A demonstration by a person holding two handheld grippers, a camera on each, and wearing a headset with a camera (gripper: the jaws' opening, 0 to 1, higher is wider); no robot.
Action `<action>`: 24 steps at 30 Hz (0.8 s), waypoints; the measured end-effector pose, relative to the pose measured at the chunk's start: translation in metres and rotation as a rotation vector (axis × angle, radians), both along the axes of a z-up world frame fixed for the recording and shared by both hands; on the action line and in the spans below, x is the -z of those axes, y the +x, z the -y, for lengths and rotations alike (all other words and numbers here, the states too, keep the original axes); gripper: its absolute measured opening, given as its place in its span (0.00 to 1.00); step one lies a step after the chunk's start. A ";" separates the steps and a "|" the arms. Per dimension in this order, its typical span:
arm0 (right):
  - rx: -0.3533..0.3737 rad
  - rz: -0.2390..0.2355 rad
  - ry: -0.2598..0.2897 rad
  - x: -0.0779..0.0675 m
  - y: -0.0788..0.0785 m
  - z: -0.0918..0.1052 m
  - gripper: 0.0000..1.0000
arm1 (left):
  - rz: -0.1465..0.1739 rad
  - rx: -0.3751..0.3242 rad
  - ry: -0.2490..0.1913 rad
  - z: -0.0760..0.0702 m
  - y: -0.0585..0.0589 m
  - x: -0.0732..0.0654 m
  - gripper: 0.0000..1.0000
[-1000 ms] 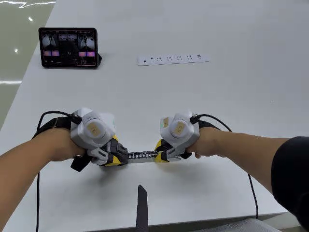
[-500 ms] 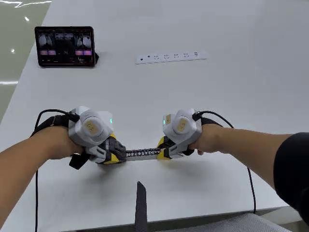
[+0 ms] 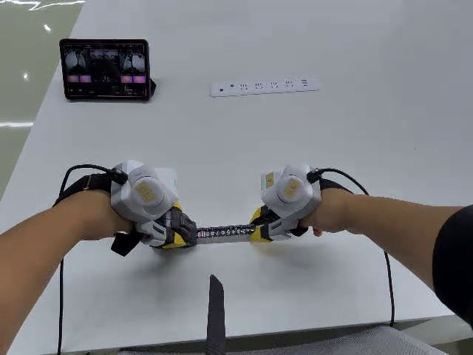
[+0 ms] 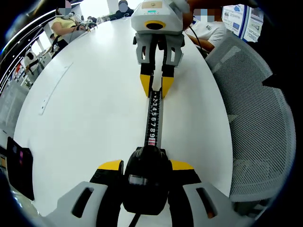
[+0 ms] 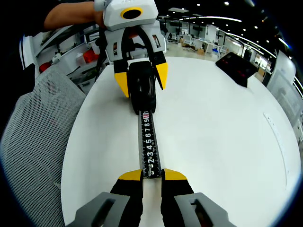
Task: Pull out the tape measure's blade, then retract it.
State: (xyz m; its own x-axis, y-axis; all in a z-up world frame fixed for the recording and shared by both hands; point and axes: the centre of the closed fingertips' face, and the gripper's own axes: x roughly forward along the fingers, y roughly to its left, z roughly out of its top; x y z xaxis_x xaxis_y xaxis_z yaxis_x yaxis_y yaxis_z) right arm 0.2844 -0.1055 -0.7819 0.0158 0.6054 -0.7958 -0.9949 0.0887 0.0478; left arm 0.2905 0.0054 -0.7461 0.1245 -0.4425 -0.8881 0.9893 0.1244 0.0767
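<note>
Yellow-tipped jaws of the left gripper (image 4: 146, 165) are clenched on the black tape measure case (image 4: 146, 189), one jaw on each flank. Facing the case, the right gripper (image 5: 152, 175) pinches the free end of the blade (image 5: 147, 142) between its own yellow tips. The blade runs straight from the mouth of the case to those tips, numerals uppermost, digits up to 9 legible. The case sits low over the white table (image 3: 310, 140); contact with the surface cannot be judged. Beyond the case and to its right, well apart, lies a white power strip (image 3: 264, 86). Beyond the case and to its left, a dark tablet (image 3: 106, 70) stands propped with its screen lit. A grey mesh chair (image 4: 255, 127) stands on the person's side of the case.
</note>
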 end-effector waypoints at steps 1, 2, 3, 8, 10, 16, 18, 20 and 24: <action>0.004 -0.001 0.002 0.000 0.000 0.001 0.10 | 0.000 0.000 0.000 0.000 0.000 0.000 0.32; 0.007 -0.002 0.002 -0.001 0.000 0.003 0.10 | 0.001 0.000 -0.001 0.000 0.000 0.000 0.32; 0.008 -0.002 0.002 -0.001 0.000 0.005 0.10 | 0.001 0.000 -0.001 0.000 0.000 0.000 0.32; 0.006 0.003 -0.009 -0.001 0.000 0.011 0.10 | 0.001 0.002 0.000 0.000 0.000 0.000 0.32; 0.010 0.001 -0.011 -0.001 0.000 0.014 0.10 | 0.001 0.002 0.000 0.000 0.000 0.000 0.32; 0.014 0.001 -0.014 -0.001 -0.002 0.020 0.10 | 0.000 0.003 0.000 0.000 0.000 0.000 0.32; 0.014 -0.001 -0.015 -0.002 -0.002 0.022 0.10 | 0.001 0.003 -0.001 0.000 0.000 0.000 0.32; 0.018 -0.005 -0.016 -0.001 -0.002 0.024 0.10 | 0.001 0.003 -0.002 0.000 0.000 0.000 0.32; 0.020 -0.006 -0.017 -0.001 -0.002 0.026 0.10 | 0.002 0.003 -0.003 0.001 0.000 0.000 0.32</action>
